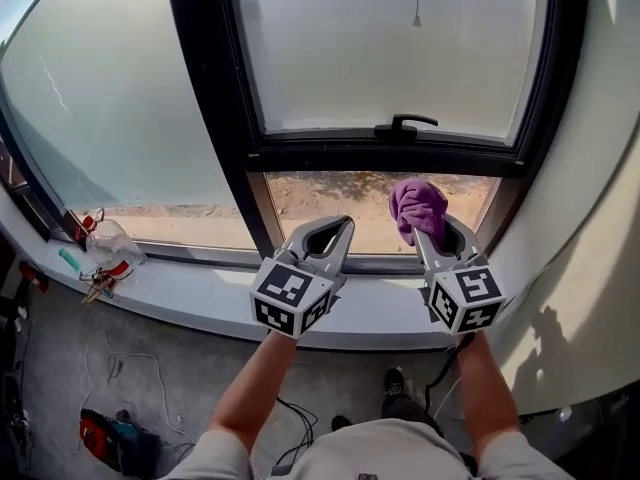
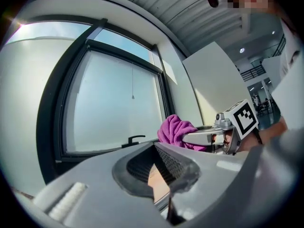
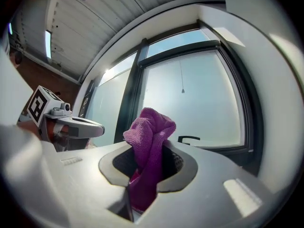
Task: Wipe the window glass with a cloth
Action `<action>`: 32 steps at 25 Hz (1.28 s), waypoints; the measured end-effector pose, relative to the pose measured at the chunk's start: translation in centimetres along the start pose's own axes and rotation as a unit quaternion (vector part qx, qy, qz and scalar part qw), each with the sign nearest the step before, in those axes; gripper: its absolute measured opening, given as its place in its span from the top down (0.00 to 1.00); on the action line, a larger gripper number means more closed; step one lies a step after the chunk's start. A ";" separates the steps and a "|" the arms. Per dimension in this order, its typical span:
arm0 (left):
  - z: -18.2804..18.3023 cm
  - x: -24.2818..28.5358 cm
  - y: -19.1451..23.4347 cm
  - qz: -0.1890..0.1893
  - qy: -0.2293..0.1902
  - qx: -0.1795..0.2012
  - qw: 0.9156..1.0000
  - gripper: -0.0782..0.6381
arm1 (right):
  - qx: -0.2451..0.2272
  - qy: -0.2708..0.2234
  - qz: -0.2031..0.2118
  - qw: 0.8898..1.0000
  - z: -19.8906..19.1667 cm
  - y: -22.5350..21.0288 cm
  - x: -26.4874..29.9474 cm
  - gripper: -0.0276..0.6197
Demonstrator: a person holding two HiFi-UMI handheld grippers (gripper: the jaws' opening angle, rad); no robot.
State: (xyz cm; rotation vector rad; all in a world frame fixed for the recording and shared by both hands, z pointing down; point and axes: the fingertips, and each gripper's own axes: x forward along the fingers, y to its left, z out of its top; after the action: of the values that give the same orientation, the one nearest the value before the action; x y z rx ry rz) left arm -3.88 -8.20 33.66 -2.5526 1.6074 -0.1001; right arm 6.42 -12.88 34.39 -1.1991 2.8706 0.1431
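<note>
Two grippers are held side by side before the window, above the sill (image 1: 200, 290). Our right gripper (image 1: 440, 236) is clamped on a purple cloth (image 1: 418, 206), which bunches up above its jaws. In the right gripper view the cloth (image 3: 149, 137) runs down through the right gripper (image 3: 148, 148), pinched between the pads, its crumpled top standing free. From the head view the cloth lies over the right part of the small lower pane (image 1: 330, 203), under the black frame bar (image 1: 400, 153). We cannot tell whether it touches the glass.

Our left gripper (image 1: 335, 230) is closed with nothing in it. In its own view the left gripper (image 2: 153, 148) has its tips meeting, and only a thin wedge of sandy ground outside shows between the pads. It points at the lower pane's left end, just beside the dark upright post (image 1: 215, 98). That view also catches the cloth (image 2: 175, 129) and the right gripper (image 2: 190, 137) off to the right, while the right gripper view shows the left gripper (image 3: 95, 128) at its left.

Above the bar sits a large frosted pane (image 1: 390, 48) with a black handle (image 1: 405, 123) at its lower edge and a thin cord (image 1: 417, 3) hanging in front. Another frosted pane (image 1: 110, 98) lies to the left. Far left on the sill sits some small clutter (image 1: 105, 253), well apart from both grippers. Cables (image 1: 130, 368) trail on the floor below.
</note>
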 end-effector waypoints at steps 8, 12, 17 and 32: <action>0.5 7.0 0.3 -0.006 0.004 0.026 1.000 0.89 | 0.005 -0.025 -0.018 1.000 -0.1 -7.3 2.3 0.78; 2.4 11.0 1.9 0.010 -0.006 0.050 0.999 0.89 | -0.011 -0.054 0.000 0.998 1.5 -10.6 5.6 0.78; 5.9 15.6 5.3 0.044 -0.030 0.085 0.995 0.89 | -0.058 -0.102 0.026 0.993 5.3 -14.5 10.0 0.78; 21.8 25.1 13.9 0.057 -0.131 0.197 0.970 0.89 | -0.173 -0.224 -0.069 0.957 24.8 -26.4 16.1 0.78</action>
State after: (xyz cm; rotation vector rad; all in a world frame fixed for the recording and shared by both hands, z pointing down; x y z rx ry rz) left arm -2.81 -35.23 9.89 -2.0752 1.4590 -0.0600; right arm 13.59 -40.38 6.77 -1.2138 2.4171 0.8273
